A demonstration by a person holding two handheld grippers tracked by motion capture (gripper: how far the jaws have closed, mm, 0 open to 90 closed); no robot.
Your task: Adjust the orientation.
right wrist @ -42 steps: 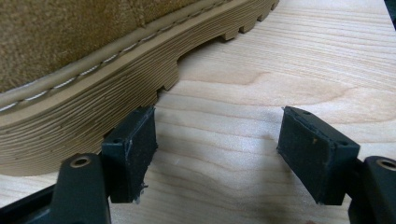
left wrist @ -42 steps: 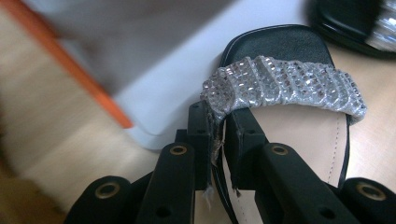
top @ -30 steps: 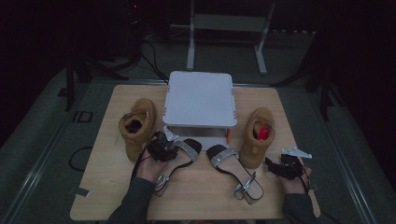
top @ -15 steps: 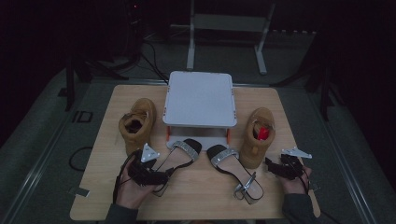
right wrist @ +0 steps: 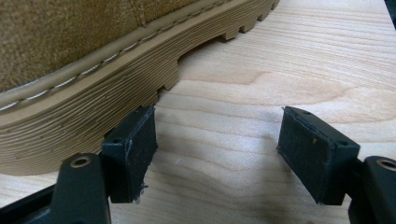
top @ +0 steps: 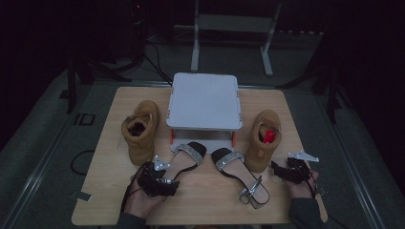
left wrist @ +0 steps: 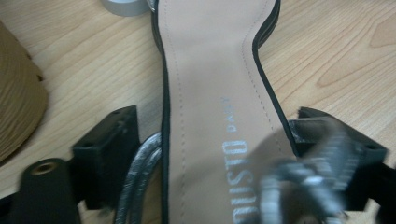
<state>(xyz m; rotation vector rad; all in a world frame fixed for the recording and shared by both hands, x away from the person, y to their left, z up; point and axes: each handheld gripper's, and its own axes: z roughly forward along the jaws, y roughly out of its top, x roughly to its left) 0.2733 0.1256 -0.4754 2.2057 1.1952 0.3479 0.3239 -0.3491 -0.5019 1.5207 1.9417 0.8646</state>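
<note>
Overhead, both grippers (left gripper [top: 160, 183], right gripper [top: 291, 171], jaws apart) rest on a pale wooden table [top: 210, 200] in a dark room

White stand [top: 204, 101] at the back middle of the tabletop [top: 200, 200]. Tan boot [top: 140, 130] just left of it, another tan boot [top: 261, 139] right with something red [top: 269, 136] inside. 1 strappy sandal [top: 239, 174] lying in front between them, heel toward the near edge.

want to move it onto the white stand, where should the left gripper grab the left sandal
Grip the left sandal across its narrow waist, coming from the heel end. The left gripper already straddles it there, jaws open either side of the insole, just ahead of the loose silver straps.
</note>
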